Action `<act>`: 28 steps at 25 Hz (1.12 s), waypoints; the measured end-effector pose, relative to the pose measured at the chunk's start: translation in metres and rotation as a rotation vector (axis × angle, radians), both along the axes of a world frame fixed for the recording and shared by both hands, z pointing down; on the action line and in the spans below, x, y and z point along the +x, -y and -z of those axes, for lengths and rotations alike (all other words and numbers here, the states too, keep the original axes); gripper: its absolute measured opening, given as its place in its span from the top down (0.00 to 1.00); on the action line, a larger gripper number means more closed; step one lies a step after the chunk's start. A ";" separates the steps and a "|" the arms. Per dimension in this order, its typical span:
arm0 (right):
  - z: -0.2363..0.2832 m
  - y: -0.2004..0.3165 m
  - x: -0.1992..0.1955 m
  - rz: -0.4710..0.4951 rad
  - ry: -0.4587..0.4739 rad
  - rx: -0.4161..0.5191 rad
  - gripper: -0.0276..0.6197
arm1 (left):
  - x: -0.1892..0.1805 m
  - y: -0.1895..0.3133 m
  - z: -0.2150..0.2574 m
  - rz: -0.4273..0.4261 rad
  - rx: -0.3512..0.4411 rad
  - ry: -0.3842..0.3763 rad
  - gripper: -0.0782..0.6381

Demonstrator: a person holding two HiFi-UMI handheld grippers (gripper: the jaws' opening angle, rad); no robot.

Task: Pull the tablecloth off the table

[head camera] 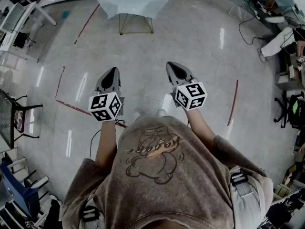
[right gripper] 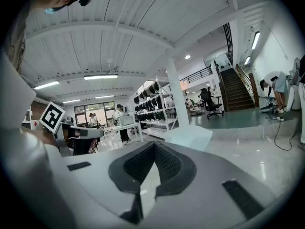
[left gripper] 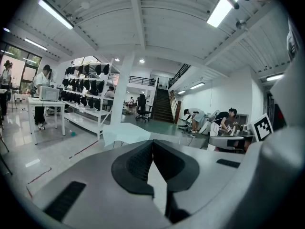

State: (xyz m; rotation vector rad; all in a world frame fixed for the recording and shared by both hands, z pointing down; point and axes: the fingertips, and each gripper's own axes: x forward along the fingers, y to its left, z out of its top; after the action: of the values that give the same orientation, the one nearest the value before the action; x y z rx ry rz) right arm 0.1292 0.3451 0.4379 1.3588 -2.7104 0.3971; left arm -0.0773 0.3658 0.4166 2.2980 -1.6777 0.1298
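The pale blue, angular tablecloth (head camera: pixel 133 1) drapes a wire-legged table (head camera: pixel 120 25) well ahead across the glossy grey floor (head camera: pixel 157 46), between the 2 grippers' lines. The left gripper (head camera: pixel 112 73) is marginally nearer than the right gripper (head camera: pixel 172 67). Both are clenched on nothing.

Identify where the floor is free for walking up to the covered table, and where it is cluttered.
The wide shiny floor lies bare between the left red tape line and the right red tape line, right up to the tablecloth. Crowded: the right edge, with a person and an office chair; the left edge, with a white desk and a black chair.
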 end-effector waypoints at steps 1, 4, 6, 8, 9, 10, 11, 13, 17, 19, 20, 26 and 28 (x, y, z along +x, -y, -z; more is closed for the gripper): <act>0.000 0.002 -0.001 0.000 0.011 -0.002 0.95 | -0.002 0.002 0.000 0.002 -0.001 0.002 0.87; -0.001 0.008 -0.002 -0.002 0.033 -0.009 0.95 | -0.007 0.008 -0.001 0.003 -0.002 0.003 0.87; -0.004 0.011 -0.006 -0.005 0.036 -0.020 0.95 | -0.010 0.013 -0.001 0.000 -0.001 0.000 0.87; -0.007 0.014 -0.011 -0.014 0.035 -0.034 0.95 | -0.016 0.018 0.000 -0.003 0.001 0.002 0.87; -0.008 0.015 -0.013 -0.019 0.035 -0.040 0.95 | -0.018 0.021 0.000 -0.005 0.002 0.004 0.87; -0.009 0.016 -0.015 -0.024 0.036 -0.045 0.95 | -0.021 0.024 0.001 -0.006 0.002 0.004 0.87; -0.009 0.017 -0.018 -0.027 0.039 -0.049 0.95 | -0.023 0.027 0.002 -0.009 0.002 0.003 0.87; -0.011 0.018 -0.026 -0.028 0.044 -0.052 0.95 | -0.029 0.032 0.001 -0.017 -0.001 0.005 0.87; -0.017 0.023 -0.046 -0.037 0.038 -0.047 0.95 | -0.050 0.042 -0.009 -0.047 -0.011 0.014 0.87; -0.017 0.025 -0.051 -0.055 0.040 -0.041 0.95 | -0.056 0.046 -0.009 -0.064 -0.005 0.015 0.87; -0.017 0.026 -0.052 -0.065 0.045 -0.040 0.95 | -0.059 0.048 -0.009 -0.072 -0.001 0.018 0.87; -0.013 0.037 -0.058 -0.098 0.053 -0.030 0.95 | -0.068 0.061 -0.009 -0.086 0.000 0.001 0.87; -0.015 0.043 -0.060 -0.099 0.055 -0.033 0.95 | -0.069 0.067 -0.010 -0.087 -0.004 -0.006 0.87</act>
State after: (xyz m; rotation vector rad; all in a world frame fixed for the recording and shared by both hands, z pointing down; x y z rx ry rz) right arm 0.0690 0.3020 0.4524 1.4995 -2.6742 0.4912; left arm -0.1467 0.2984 0.4264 2.3668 -1.5741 0.1445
